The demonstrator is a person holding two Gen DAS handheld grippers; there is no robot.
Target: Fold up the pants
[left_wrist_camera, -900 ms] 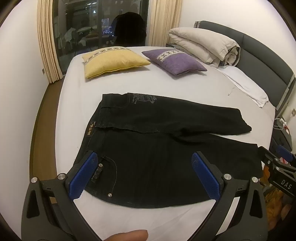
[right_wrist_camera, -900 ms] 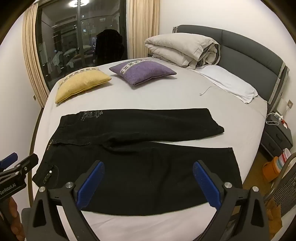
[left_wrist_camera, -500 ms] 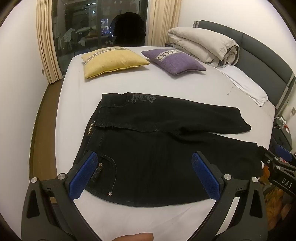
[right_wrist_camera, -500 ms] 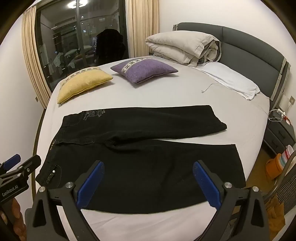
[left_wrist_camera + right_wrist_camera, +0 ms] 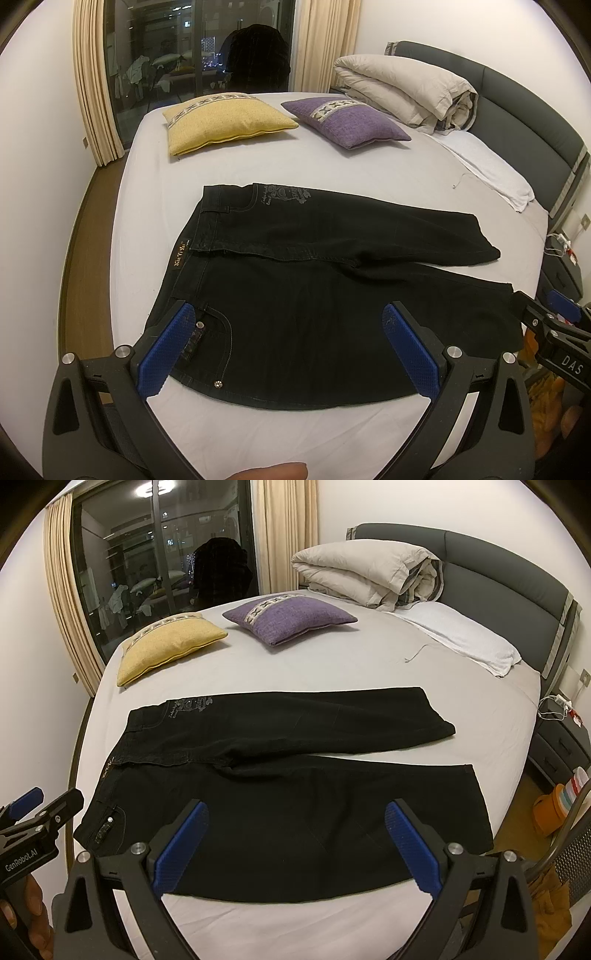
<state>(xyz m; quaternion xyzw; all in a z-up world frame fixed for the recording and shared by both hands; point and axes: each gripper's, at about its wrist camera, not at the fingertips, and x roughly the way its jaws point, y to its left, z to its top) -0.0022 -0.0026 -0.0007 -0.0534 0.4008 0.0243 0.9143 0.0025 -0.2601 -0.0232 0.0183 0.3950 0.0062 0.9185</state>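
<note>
Black pants (image 5: 314,295) lie flat on the white bed (image 5: 332,177), waist to the left, both legs spread to the right; they also show in the right wrist view (image 5: 295,786). My left gripper (image 5: 291,347) is open and empty, hovering above the near waist end, over the front pocket. My right gripper (image 5: 295,842) is open and empty, hovering above the near leg. Each gripper shows at the edge of the other's view: the right gripper at the right edge of the left wrist view (image 5: 554,332), the left gripper at the left edge of the right wrist view (image 5: 33,823).
A yellow pillow (image 5: 225,120) and a purple pillow (image 5: 347,118) lie at the far side of the bed. A rolled duvet (image 5: 406,88) and white pillow (image 5: 487,166) sit by the grey headboard (image 5: 535,122). A nightstand (image 5: 561,746) stands at the right.
Both grippers have drifted slightly; the view of the pants has shifted a little. The pants have not moved and both grippers stay open.
</note>
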